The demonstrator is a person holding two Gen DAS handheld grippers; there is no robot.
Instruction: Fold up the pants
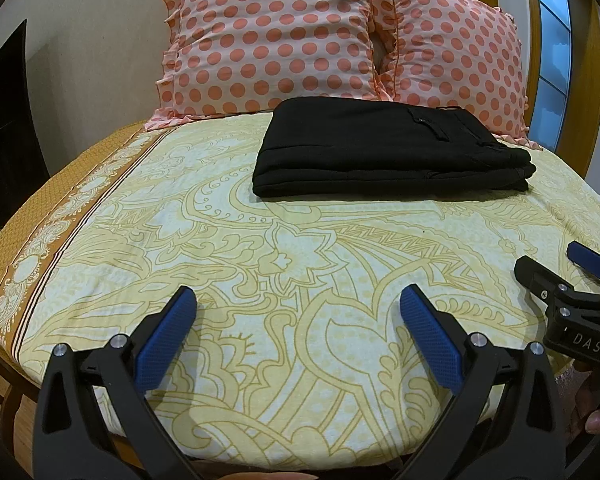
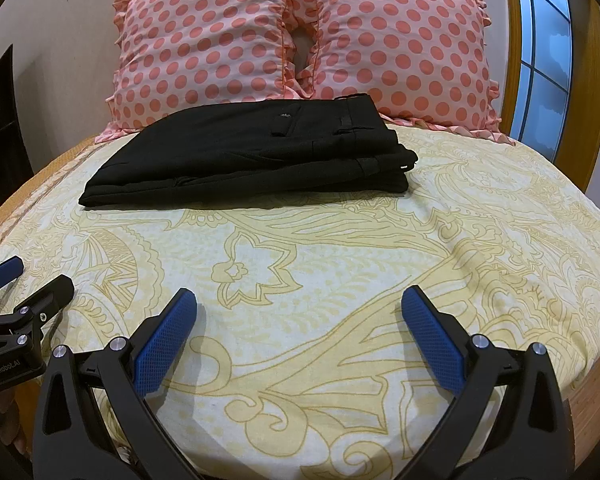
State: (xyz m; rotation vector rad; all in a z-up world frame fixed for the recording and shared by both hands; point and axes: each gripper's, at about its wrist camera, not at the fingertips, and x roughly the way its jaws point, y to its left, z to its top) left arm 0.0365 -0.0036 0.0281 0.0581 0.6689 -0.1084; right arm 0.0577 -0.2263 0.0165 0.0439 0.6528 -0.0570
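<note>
Black pants [image 1: 388,148] lie folded into a flat rectangular stack on the bed, just in front of the pillows; they also show in the right wrist view [image 2: 256,152]. My left gripper [image 1: 298,300] is open and empty, low over the sheet near the bed's front edge, well short of the pants. My right gripper [image 2: 299,302] is open and empty, beside it to the right. The right gripper shows at the right edge of the left wrist view [image 1: 556,264]; the left gripper shows at the left edge of the right wrist view [image 2: 32,276].
The bed has a yellow patterned sheet [image 1: 260,264] with an orange border at its left side [image 1: 40,256]. Two pink polka-dot pillows [image 1: 276,36] [image 1: 456,64] lean against the wall behind the pants. A wooden-framed window [image 2: 540,64] stands at the right.
</note>
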